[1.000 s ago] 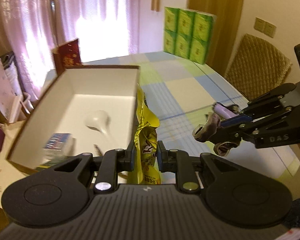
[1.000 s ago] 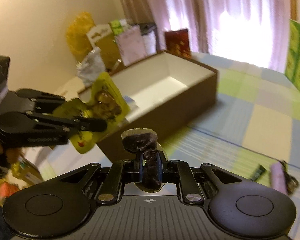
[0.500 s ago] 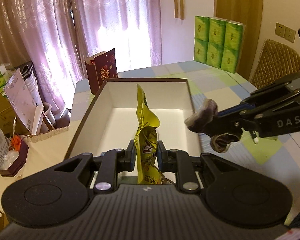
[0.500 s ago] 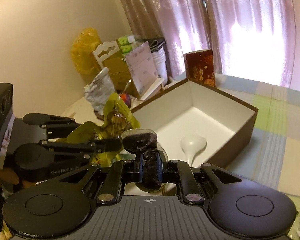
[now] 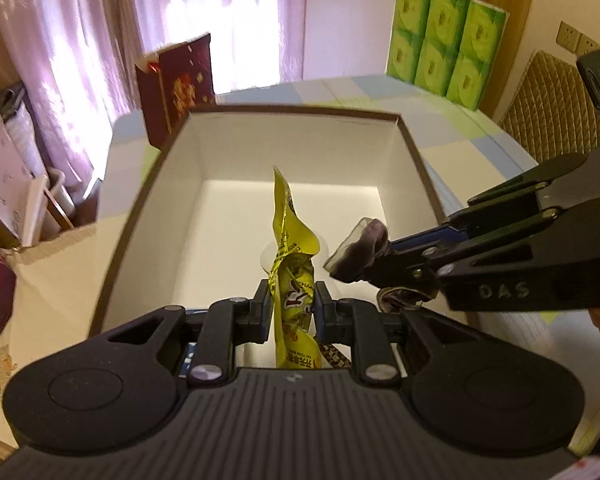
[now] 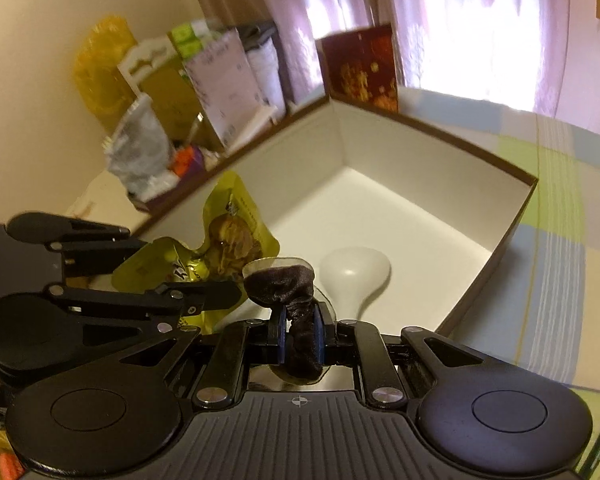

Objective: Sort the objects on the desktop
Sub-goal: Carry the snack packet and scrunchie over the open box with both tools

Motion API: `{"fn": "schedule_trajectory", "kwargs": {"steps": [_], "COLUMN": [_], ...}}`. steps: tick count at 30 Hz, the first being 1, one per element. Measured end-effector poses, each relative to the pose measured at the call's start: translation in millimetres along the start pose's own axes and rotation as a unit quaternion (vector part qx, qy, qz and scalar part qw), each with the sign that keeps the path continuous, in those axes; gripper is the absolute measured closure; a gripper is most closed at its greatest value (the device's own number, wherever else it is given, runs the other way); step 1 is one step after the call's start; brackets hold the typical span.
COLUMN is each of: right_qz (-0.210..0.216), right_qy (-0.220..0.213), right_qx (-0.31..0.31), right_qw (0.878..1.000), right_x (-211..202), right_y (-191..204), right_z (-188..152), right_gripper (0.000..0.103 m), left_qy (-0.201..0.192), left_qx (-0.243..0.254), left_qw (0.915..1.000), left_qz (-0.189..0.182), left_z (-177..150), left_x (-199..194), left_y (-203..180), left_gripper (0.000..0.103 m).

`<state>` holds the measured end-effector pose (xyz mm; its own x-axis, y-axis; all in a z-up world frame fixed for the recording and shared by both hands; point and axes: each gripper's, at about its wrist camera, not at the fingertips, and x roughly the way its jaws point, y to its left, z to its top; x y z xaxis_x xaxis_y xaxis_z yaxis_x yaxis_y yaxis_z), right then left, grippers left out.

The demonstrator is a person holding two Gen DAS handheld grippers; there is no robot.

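Above the checked tablecloth (image 6: 560, 240), both grippers are hovering over the white-lined box (image 5: 414, 152), the left gripper (image 5: 291, 308) pinching a yellow snack packet (image 5: 290, 240) and the right gripper (image 6: 299, 334) clamping a dark velvet pouch (image 6: 296, 300), so the deposit step seems underway, next calling for lowering and letting go inside the box.

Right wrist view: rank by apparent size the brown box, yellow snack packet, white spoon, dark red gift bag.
Largest to smallest, as seen:
1. brown box, by far the largest
2. yellow snack packet, partly hidden by the left gripper
3. dark red gift bag and white spoon: look alike; the bag sits farther away, so not ranked.
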<state>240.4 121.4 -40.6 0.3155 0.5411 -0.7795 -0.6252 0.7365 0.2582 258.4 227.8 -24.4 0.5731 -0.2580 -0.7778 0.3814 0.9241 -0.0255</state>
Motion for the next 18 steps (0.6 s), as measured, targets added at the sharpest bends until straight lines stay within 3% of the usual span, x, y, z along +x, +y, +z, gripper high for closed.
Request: {"fn": "schedule_trajectory", "kwargs": {"steps": [10, 18], "right_qz": [-0.063, -0.081], "right_qy": [0.062, 0.086], "right_qx": [-0.054, -0.095], "right_qw": [0.995, 0.988], "right_x": [48.7, 59.3], "right_y": [-14.1, -20.8], "right_z": [12.0, 15.3], "right_gripper": [0.092, 0.092], "left_qy": [0.068, 0.083], "left_qx": [-0.002, -0.008], "left_qw": [0.9976, 0.9965], "left_qz": [-0.013, -0.009], "left_z": [5.3, 12.8], "left_x": [60.4, 83.8], "left_y": [8.6, 13.0], "left_gripper": [0.086, 0.086]}}
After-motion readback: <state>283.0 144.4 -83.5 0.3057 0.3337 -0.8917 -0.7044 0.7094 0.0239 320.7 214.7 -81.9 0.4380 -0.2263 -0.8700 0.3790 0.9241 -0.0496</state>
